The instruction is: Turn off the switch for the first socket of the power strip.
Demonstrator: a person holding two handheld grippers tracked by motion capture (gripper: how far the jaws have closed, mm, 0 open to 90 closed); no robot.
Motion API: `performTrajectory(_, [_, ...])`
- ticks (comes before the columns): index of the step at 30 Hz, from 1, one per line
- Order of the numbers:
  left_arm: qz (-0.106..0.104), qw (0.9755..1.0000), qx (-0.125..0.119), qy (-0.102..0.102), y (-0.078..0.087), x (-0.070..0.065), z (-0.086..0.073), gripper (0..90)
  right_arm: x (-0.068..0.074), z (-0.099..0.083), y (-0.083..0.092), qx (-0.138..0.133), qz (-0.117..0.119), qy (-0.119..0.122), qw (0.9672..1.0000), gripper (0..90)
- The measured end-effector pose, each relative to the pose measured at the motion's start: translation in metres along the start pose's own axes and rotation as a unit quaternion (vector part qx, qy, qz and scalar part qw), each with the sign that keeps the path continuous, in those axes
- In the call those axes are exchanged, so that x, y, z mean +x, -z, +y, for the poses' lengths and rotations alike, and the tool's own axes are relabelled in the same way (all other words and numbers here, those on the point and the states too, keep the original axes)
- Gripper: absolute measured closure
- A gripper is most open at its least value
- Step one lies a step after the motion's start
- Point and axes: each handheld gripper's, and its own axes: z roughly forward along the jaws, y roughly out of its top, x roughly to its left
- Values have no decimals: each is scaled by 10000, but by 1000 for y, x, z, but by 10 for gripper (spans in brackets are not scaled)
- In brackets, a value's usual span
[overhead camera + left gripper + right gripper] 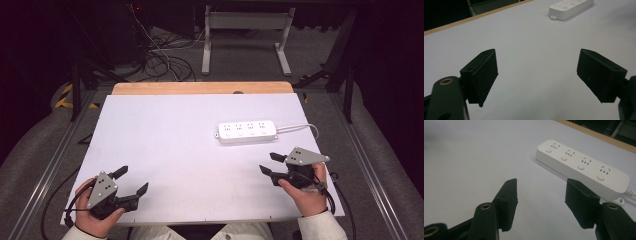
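A white power strip with several sockets and round buttons lies right of the table's middle, its white cord running off to the right. It also appears at the top of the left gripper view and close ahead in the right gripper view. My right gripper is held near the front right, a short way in front of the strip, jaws apart with nothing between them. At the front left corner my left gripper stands wide open over bare table.
The white tabletop has a wooden strip along its far edge. Beyond it are a dark floor, tangled cables and a white table frame. Metal rails run along both sides.
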Motion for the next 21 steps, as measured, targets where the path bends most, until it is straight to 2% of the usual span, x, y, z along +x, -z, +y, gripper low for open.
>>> performTrajectory(21, [1, 10000, 8, -24, 0, 1, 0, 170, -21, 37, -16, -1, 28, -97, 9999, 450])
